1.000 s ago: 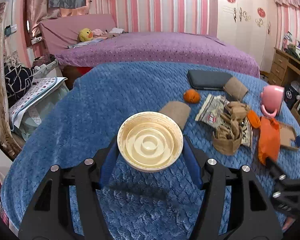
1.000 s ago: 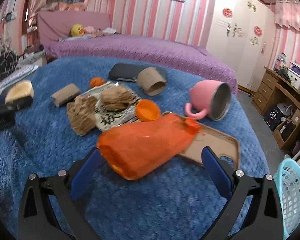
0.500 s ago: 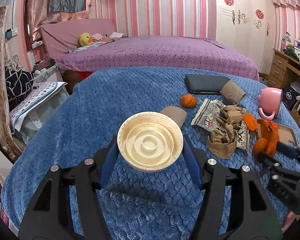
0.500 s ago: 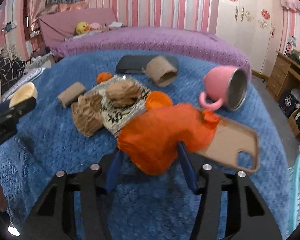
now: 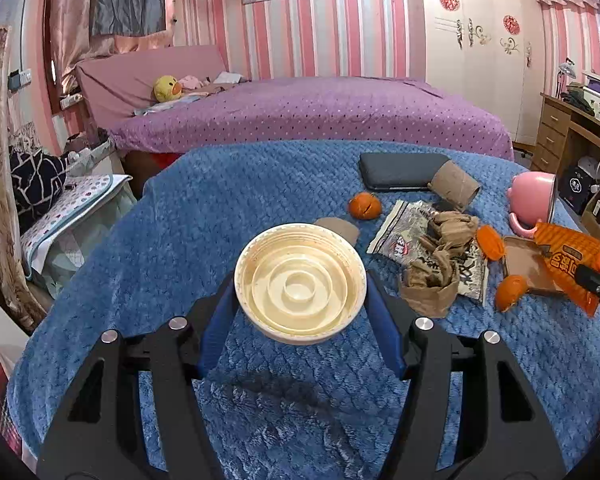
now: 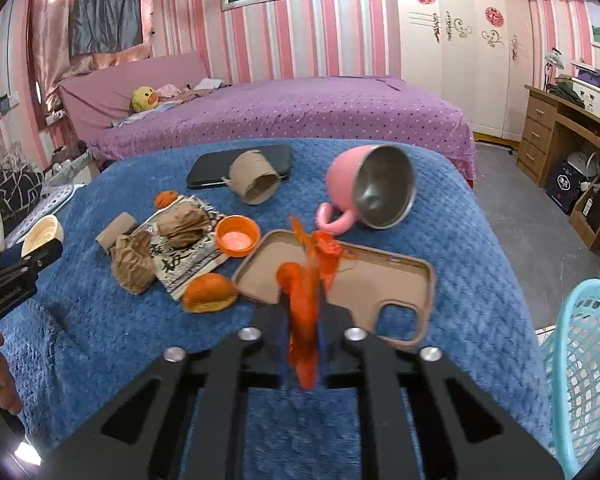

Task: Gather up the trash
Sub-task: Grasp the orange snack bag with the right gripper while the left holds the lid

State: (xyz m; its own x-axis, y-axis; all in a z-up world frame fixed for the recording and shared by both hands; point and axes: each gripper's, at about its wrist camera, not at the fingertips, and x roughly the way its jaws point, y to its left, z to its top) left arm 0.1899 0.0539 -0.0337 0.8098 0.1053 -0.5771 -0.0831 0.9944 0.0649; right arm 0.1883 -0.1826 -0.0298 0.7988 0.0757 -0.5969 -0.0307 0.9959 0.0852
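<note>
My right gripper (image 6: 305,320) is clamped tight on an orange snack wrapper (image 6: 306,300), squeezed thin between its fingers and lifted just above the tan phone case (image 6: 380,280) on the blue blanket (image 6: 440,208). My left gripper (image 5: 300,308) holds a cream plastic lid (image 5: 300,282) by its rim, above the blanket. Still lying there: crumpled brown paper (image 6: 134,262), a printed foil packet (image 6: 180,258), orange peel (image 6: 210,298), cardboard tubes (image 6: 254,182), an orange cap (image 6: 237,235), a tipped pink mug (image 6: 370,192). A turquoise basket (image 6: 584,360) stands right of the blanket.

My two wrist cameras look forward and downward over the blue blanket (image 5: 180,240) toward its far edge; both share the phone case (image 6: 380,280) clutter.
</note>
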